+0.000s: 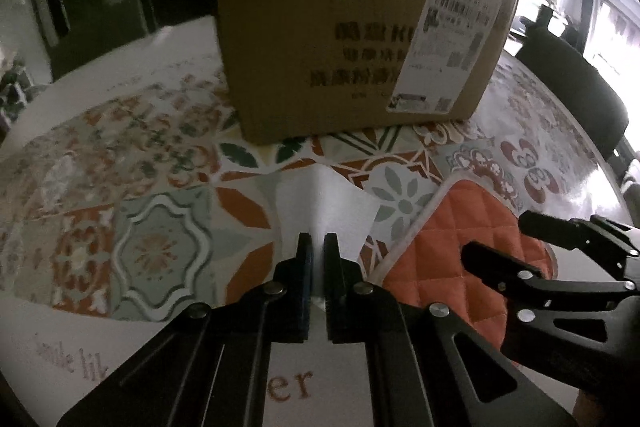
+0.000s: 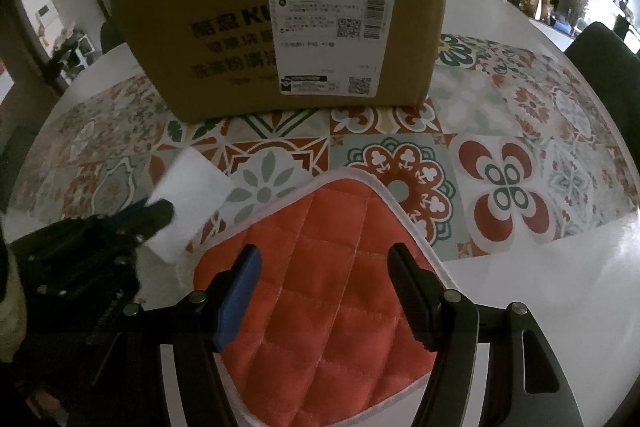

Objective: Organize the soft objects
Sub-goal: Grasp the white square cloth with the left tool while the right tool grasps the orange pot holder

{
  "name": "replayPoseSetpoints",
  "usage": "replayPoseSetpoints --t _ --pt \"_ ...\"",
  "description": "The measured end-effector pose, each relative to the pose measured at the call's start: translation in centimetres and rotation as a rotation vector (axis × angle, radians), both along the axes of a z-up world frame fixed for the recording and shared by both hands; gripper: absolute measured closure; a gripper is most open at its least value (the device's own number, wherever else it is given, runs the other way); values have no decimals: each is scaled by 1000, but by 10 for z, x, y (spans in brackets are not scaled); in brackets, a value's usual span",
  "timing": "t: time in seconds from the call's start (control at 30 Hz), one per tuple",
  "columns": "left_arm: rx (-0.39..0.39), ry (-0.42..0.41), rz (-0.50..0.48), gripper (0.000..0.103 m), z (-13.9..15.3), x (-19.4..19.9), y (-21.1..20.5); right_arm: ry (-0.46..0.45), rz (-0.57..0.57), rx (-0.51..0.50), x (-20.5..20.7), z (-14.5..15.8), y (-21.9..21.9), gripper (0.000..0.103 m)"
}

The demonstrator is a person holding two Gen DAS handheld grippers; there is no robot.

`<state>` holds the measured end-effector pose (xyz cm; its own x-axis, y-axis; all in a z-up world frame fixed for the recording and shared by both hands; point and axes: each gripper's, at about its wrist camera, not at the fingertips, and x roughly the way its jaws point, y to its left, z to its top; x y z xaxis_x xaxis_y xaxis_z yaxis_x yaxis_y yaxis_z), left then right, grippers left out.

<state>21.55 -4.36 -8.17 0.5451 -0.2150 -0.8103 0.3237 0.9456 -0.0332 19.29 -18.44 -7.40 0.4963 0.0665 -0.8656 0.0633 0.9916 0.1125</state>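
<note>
Two grippers work over a bench [image 2: 560, 267] spread with a tile-patterned mat [image 2: 500, 187], a cardboard box [image 2: 224, 39] standing at its far side. On the left, the left gripper [image 1: 318, 241] has its jaws pinched nearly together on a white sponge [image 1: 324, 199], which folds up into a ridge between them; in the right wrist view the same sponge [image 2: 188, 199] sits just left of an orange quilted pad [image 2: 320, 287], with the left gripper [image 2: 158, 217] biting its near edge. To the right, the right gripper [image 2: 324, 267] hangs over the pad with its jaws wide apart, one on either side of the quilted face, holding nothing. The pad lies flat, its white-trimmed corner pointing toward the box. The risk lies with the sponge: the hold is on one edge only, so a quick lift toward the box could let the soft block twist free and drop onto the mat. The right jaws, if closed from above, may only skid across the flat pad rather than gather it.
</note>
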Motion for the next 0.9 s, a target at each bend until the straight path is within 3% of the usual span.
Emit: replayPoseSetpoints --t 0.07,0.17,0.3,0.7,0.9 --pt "-6 -7 15 96 5 -7 3 3 23 5 -2 2 1 36" --pt "-26 -2 28 96 11 -18 8 11 59 8 -5 4 4 21" --pt "-52 2 39 96 13 -29 11 7 110 -33 -12 7 11 15" --pt "-41 11 67 96 7 -37 15 123 158 -86 -15 -20 22 10" --pt "-49 24 65 96 5 -35 15 111 148 -96 -19 -23 24 7"
